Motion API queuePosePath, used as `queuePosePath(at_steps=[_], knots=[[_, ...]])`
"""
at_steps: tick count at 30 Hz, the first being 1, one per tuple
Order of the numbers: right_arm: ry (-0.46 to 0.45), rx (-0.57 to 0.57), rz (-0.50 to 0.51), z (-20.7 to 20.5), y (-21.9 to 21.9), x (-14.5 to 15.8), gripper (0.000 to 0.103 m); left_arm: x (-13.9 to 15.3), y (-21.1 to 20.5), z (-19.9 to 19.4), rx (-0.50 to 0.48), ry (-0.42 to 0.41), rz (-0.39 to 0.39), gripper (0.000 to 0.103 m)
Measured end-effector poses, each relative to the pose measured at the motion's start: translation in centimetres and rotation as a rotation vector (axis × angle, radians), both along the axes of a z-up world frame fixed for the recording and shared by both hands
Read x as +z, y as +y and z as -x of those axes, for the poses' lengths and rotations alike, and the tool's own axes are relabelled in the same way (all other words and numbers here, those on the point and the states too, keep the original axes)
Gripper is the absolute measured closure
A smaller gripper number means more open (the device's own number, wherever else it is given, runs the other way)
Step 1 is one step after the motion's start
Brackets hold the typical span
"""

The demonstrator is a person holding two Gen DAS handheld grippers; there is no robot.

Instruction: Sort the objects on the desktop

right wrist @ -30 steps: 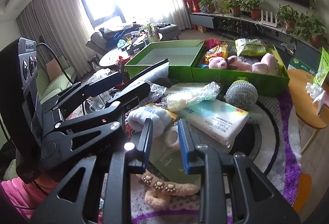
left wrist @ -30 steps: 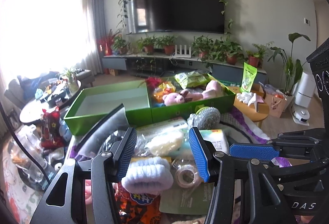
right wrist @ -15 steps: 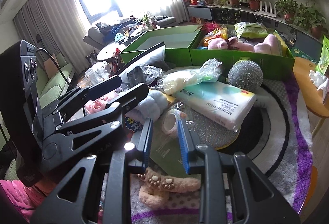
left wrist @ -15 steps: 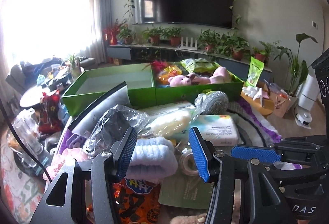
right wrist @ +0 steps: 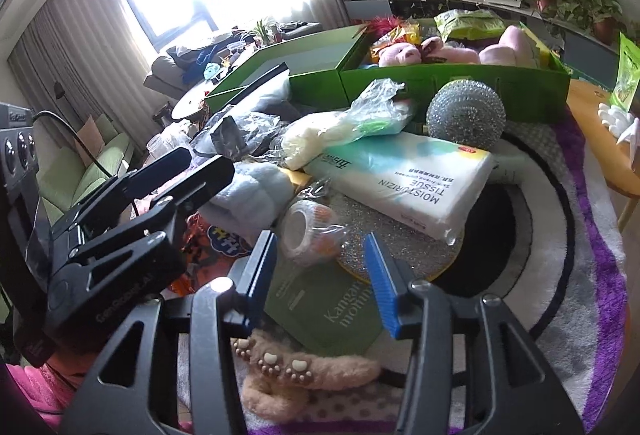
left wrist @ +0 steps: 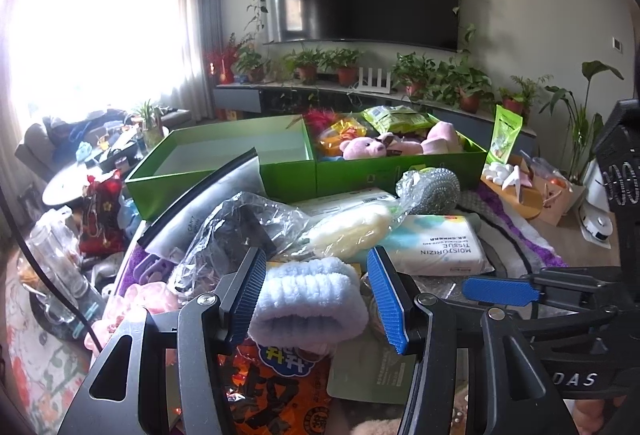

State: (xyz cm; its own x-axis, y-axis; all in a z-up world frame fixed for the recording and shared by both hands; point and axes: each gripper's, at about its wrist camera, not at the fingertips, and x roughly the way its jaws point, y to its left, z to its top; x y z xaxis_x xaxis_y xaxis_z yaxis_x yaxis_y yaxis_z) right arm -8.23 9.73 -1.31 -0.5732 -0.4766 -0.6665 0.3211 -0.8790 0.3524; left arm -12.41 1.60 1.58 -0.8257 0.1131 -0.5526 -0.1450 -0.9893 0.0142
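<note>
A pale blue fluffy band (left wrist: 308, 299) lies on the pile, right between the fingertips of my left gripper (left wrist: 316, 295). Its jaws stand open, and the pads do not press the band. My right gripper (right wrist: 320, 275) hovers over a green sachet (right wrist: 328, 307). Its jaws are opening, with nothing gripped. A wrapped tape roll (right wrist: 308, 235) sits just beyond its fingertips. Behind the pile stand two green boxes: the left one (left wrist: 216, 187) is empty, the right one (left wrist: 360, 175) holds plush toys and snack bags.
A tissue pack (right wrist: 404, 183), a steel scrubber ball (right wrist: 466, 115), a bagged cream item (left wrist: 352, 231), an orange snack bag (left wrist: 280, 387) and a paw-print plush band (right wrist: 288, 371) crowd the rug. A wooden side table (left wrist: 520, 199) stands to the right and glass jars (left wrist: 56, 259) to the left.
Both grippers have sunk toward the pile. The blue band now sits between the left fingertips. The right jaws have widened from nearly closed.
</note>
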Motion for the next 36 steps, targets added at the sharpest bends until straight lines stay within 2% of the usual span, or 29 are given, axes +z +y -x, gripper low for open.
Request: queuePosePath(at_steps=[8,10,11,14,17,21,26,29,36], knots=[[-0.062,0.006,0.038,1.6,-0.7,-1.7,0.057,-0.6,-0.7,0.7,0.038,-0.026,0.001,0.049],[-0.073,0.006,0.03,1.8,-1.0,-2.2,0.071,-0.7,-0.7,0.7,0.033,-0.034,-0.003,0.049],[-0.075,0.005,0.033,1.9,-0.9,-2.2,0.075,-0.7,-0.6,0.7,0.031,-0.035,-0.002,0.049],[-0.068,0.004,0.037,1.6,-0.5,-1.9,0.077,-0.7,-0.4,0.5,0.02,-0.033,0.004,0.049],[-0.055,-0.006,0.024,0.8,0.7,-1.2,0.077,-0.7,0.1,0.2,-0.002,-0.031,0.002,0.049],[-0.11,0.021,0.04,-0.3,2.9,-1.2,0.076,-0.6,1.4,-0.3,-0.055,-0.034,-0.007,0.049],[-0.099,-0.029,-0.05,-1.4,4.4,-1.9,0.065,-1.1,3.5,-0.8,-0.123,-0.054,0.002,0.049],[-0.097,-0.06,-0.086,-1.7,4.8,-2.3,0.062,-1.5,4.4,-1.1,-0.154,-0.079,0.0,0.049],[-0.107,-0.054,-0.05,-1.7,5.5,-2.7,0.062,-1.6,5.5,-2.2,-0.228,-0.079,0.01,0.049]])
